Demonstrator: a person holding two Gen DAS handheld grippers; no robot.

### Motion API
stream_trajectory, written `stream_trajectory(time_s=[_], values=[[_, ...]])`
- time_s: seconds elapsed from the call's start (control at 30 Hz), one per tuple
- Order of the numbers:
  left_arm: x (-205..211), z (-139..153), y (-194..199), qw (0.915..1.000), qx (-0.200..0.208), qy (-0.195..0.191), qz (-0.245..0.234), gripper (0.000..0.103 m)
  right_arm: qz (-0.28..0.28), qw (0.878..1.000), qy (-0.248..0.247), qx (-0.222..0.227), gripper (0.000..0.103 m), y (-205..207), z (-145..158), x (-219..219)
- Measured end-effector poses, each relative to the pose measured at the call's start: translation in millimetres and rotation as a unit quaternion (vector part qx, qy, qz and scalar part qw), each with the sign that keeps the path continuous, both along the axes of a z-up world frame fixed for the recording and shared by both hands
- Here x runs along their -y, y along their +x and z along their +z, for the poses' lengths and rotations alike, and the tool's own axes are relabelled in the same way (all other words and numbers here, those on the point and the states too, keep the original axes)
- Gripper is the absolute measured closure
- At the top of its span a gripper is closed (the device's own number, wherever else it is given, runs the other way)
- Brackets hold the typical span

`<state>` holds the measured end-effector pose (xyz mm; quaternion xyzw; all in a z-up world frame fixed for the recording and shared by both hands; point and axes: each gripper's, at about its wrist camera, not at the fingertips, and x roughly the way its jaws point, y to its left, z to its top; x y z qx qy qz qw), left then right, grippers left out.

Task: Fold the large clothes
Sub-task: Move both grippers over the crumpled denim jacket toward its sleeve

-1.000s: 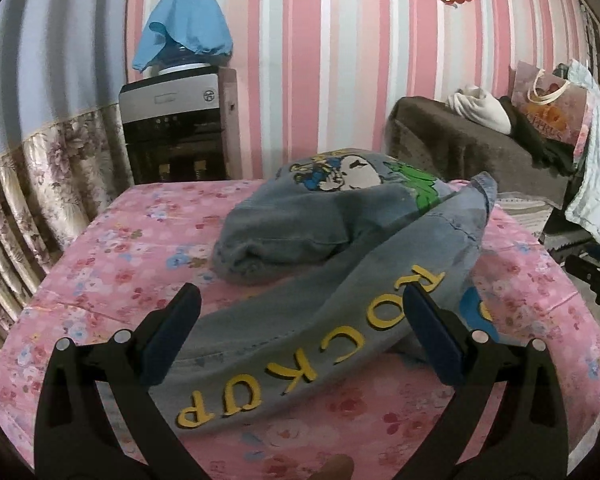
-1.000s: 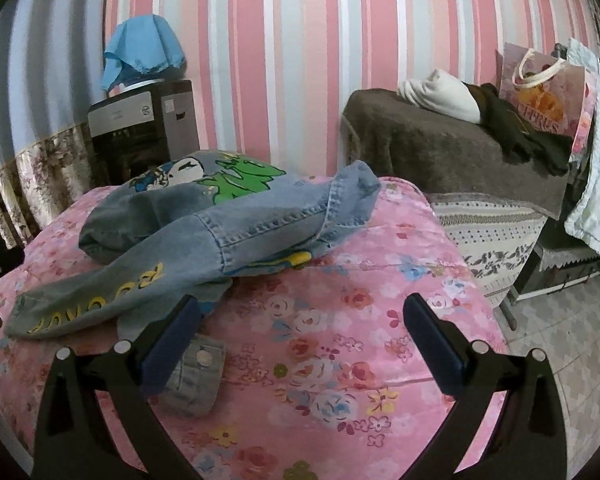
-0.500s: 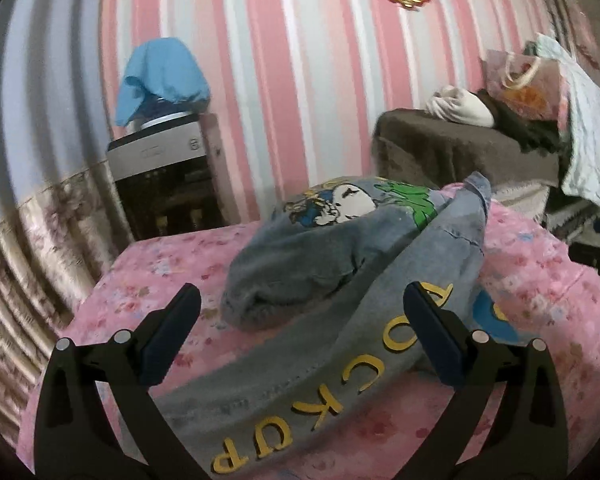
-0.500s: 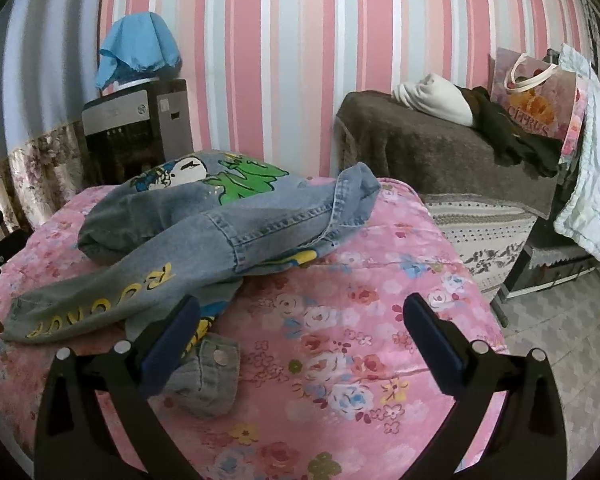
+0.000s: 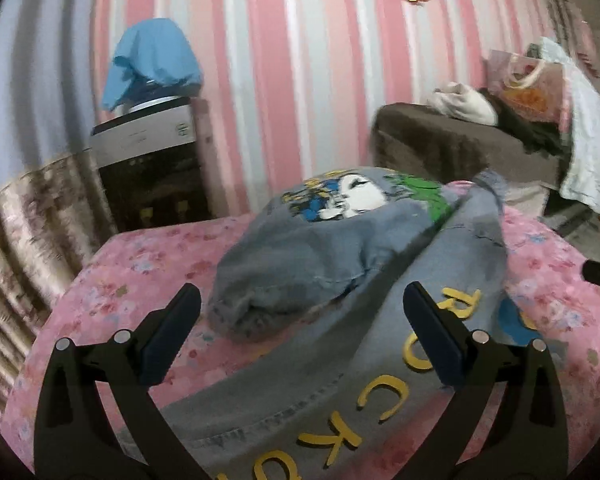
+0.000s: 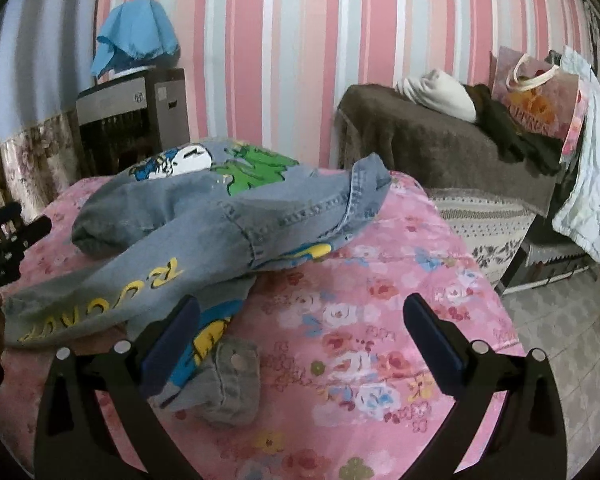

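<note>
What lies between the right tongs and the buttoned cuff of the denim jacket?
Nothing: in the right wrist view the cuff lies right beside the left finger of the open right tongs, on the floral cover.

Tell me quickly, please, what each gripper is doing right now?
Left gripper: open, empty, above the jacket.
Right gripper: open, empty, above the cuff.

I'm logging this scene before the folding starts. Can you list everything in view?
denim jacket: one, blue with yellow letters, crumpled on the table
tablecloth: one, pink floral, over the table
water dispenser: one, grey, back left, blue cloth on top
sofa: one, brown, right
white bundle: one, on sofa
gift bag: one, pink, on sofa
left hand-held gripper: black, open, over the jacket
right hand-held gripper: black, open
</note>
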<state>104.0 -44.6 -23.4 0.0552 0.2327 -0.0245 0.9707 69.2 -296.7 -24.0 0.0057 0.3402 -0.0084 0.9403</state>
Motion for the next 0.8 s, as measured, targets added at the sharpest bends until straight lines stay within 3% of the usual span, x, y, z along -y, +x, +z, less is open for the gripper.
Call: stream_trajectory(time_s=[0.2,0.57,0.8], values=[[-23,-11,-12,0.9953,-0.026,-0.078,0.051,0.003,-0.005,1.0,-0.003,-0.007,0.002,2,7,-7],[-10,21,-23,0.999,-0.013,-0.033,0.027,0.003,0.01,1.0,-0.001,-0.011,0.002,-1,0,-19],[18,12,-14,0.9989,-0.037,-0.014,0.026,0.003,0.005,1.0,0.008,-0.018,0.002,7,-4,-7]])
